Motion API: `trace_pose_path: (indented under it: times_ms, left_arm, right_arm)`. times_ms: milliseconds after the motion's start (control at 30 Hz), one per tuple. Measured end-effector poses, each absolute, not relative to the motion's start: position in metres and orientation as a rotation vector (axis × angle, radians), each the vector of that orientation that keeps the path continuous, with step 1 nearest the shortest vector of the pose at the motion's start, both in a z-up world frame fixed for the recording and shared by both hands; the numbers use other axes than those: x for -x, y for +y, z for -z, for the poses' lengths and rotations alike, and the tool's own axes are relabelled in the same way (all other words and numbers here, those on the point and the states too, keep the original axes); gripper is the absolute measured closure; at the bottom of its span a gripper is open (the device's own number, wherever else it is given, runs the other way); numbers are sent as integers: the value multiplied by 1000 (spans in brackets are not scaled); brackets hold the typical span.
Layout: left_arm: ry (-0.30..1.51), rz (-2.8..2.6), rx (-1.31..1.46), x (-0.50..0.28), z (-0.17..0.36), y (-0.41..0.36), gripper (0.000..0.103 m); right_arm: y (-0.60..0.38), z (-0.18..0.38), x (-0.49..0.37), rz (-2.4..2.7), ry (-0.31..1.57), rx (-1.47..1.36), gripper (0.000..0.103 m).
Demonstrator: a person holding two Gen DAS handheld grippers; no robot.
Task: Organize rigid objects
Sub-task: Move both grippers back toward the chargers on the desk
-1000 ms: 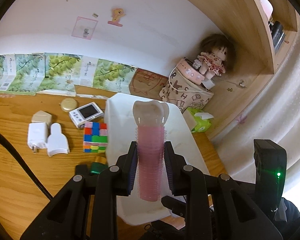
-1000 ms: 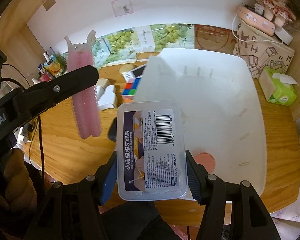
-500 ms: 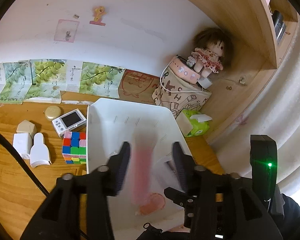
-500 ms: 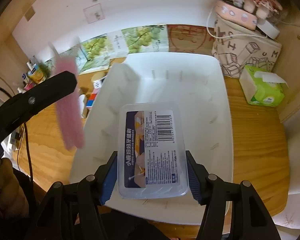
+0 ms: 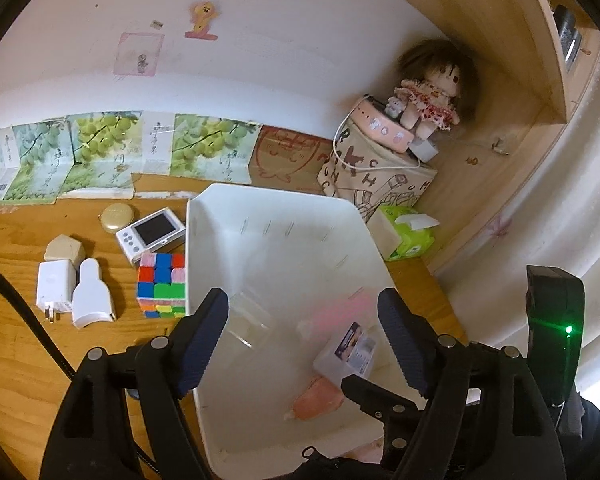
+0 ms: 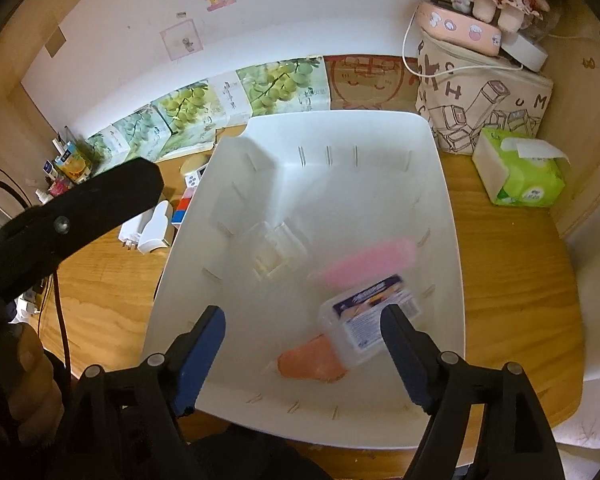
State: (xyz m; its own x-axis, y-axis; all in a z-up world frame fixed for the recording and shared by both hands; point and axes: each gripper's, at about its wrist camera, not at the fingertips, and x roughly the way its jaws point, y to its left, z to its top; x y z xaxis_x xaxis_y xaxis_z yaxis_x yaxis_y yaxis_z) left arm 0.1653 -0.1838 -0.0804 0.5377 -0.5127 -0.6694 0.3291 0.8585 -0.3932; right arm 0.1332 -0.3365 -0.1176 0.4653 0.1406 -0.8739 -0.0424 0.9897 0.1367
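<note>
My left gripper (image 5: 304, 340) hangs over the white bin (image 5: 276, 216) with its jaws opening and nothing between the pads. The pink hair roller (image 5: 340, 312), blurred, lies in the bin below it. My right gripper (image 6: 304, 344) is also over the bin (image 6: 340, 120), its jaws opening and empty. The clear labelled box (image 6: 372, 316) sits tilted in the bin beside the roller (image 6: 370, 262), partly on an orange piece (image 6: 308, 362). A clear plastic piece (image 6: 274, 250) lies in the bin's middle. One finger of the left gripper (image 6: 100, 200) shows at the left.
Left of the bin on the wooden desk lie a colour cube (image 5: 162, 284), a small white camera (image 5: 152, 234), a white charger (image 5: 54, 284), a white cap-shaped piece (image 5: 92, 296) and a gold compact (image 5: 118, 216). A green tissue pack (image 5: 406, 236) and a canvas bag with a doll (image 5: 428, 96) stand at the back right.
Both grippers moved over the bin and opened. The pink roller left the left gripper and the clear box left the right gripper; both now lie in the bin.
</note>
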Motion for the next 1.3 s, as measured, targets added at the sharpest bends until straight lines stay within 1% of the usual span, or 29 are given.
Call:
trace_pose_path:
  times_ms: [200, 367, 400, 900, 1300]
  left_arm:
    - [897, 490, 223, -160, 85, -169, 23]
    - [917, 448, 239, -158, 87, -141, 22]
    - [920, 440, 241, -157, 88, -136, 20]
    - [958, 361, 231, -159, 90, -43, 20]
    - [1003, 384, 170, -175, 98, 10, 20]
  right_arm:
    - [-328, 121, -128, -100, 1091, -127, 22]
    - [-310, 118, -123, -110, 1071, -152, 22]
    - [-305, 117, -122, -115, 1065, -154, 22]
    - [-221, 109, -120, -172, 1003, -215, 22]
    - [-168, 114, -127, -141, 968, -302, 22]
